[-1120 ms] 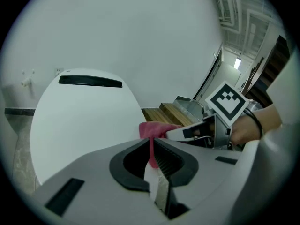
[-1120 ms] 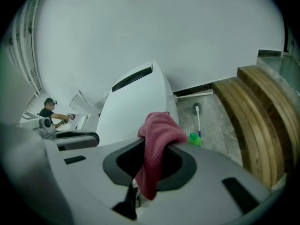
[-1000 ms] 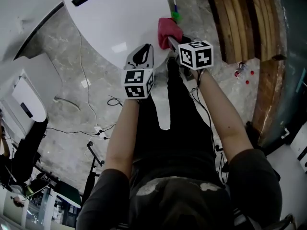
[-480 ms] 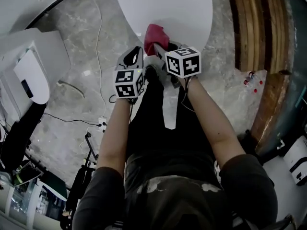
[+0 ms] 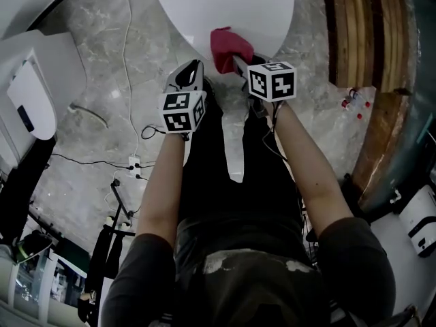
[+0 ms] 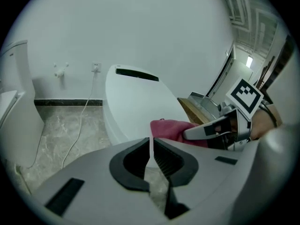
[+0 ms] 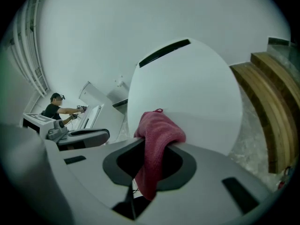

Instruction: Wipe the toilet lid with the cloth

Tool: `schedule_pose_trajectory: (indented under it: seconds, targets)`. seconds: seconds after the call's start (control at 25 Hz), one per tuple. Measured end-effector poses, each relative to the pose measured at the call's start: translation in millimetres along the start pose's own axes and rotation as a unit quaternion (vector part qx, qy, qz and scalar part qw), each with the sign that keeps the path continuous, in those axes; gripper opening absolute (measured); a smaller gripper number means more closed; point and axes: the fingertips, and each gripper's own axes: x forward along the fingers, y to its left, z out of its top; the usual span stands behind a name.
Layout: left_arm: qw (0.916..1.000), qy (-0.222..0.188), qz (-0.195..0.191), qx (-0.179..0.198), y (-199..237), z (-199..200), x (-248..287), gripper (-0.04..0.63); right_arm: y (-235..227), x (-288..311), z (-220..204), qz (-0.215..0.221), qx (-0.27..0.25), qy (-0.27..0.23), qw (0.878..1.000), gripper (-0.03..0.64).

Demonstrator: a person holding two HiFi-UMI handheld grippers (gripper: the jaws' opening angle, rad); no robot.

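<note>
Toilet lid (image 5: 231, 5) looks like smooth glossy white plastic, the cloth (image 7: 157, 139) is nubby pink terry fabric, the floor (image 5: 88, 80) is veined grey polished-looking stone, and the steps (image 5: 351, 46) are ribbed brown wood.

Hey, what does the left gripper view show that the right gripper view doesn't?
Only the left gripper view: the left gripper with its shut, empty jaws, the right gripper with its marker cube, and a wall socket. Only the right gripper view: the cloth hanging from the right gripper's closed jaws, and a person in the background. Both: the white toilet lid and the pink cloth.
</note>
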Motion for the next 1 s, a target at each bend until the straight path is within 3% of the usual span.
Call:
schedule_pose_trajectory:
  seconds: [0.32, 0.56, 0.8, 1.0]
  targets:
    - [0.9997, -0.011, -0.022, -0.003, -95, -6, 23, 0.032, -108, -76, -7, -0.050, 0.033, -0.030, 0.998, 0.055]
    - [0.9995, -0.023, -0.020, -0.008, -149, -6, 32, 0.032, -154, -126, 7, -0.061, 0.032, -0.061, 0.996, 0.055]
    - [0.9981, -0.058, -0.019, -0.007, -189, 13, -3, 0.032, -157, -175, 10, -0.028, 0.054, -0.098, 0.993, 0.055]
    - [0.9952, -0.087, 0.020, -0.040, -198, 21, -56, 0.032, -143, -231, 11, -0.014, 0.035, -0.105, 0.994, 0.055]
